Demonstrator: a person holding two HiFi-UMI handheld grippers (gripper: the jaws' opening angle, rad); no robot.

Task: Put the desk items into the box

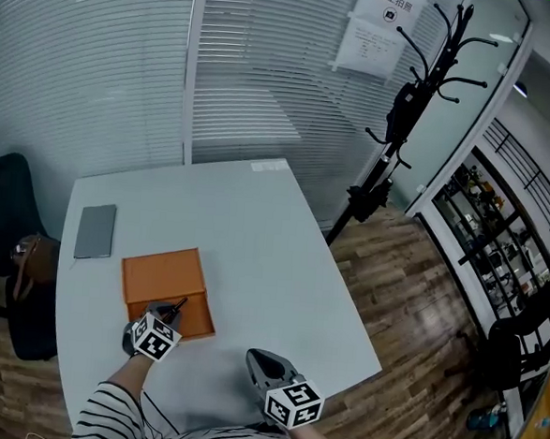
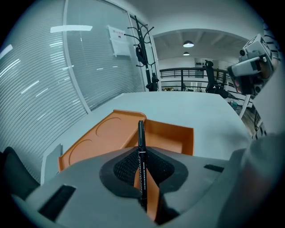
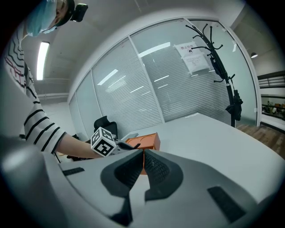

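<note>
An orange box (image 1: 165, 281) lies on the white desk (image 1: 273, 251), near its front left. Its flat part with round embossed marks (image 2: 104, 133) is at the left and its open compartment (image 2: 171, 138) at the right. My left gripper (image 1: 167, 315) hovers at the box's near edge, shut on a black pen (image 2: 141, 156) that points forward over the box. My right gripper (image 1: 263, 361) is over the desk's front edge, to the right of the box; its jaws (image 3: 143, 151) are shut with nothing between them. The box (image 3: 144, 140) and the left gripper's marker cube (image 3: 103, 141) also show in the right gripper view.
A grey flat notebook (image 1: 96, 230) lies near the desk's left edge, beyond the box. A black chair (image 1: 8, 214) and a brown bag (image 1: 33, 258) stand left of the desk. A black coat stand (image 1: 399, 119) rises at the far right corner.
</note>
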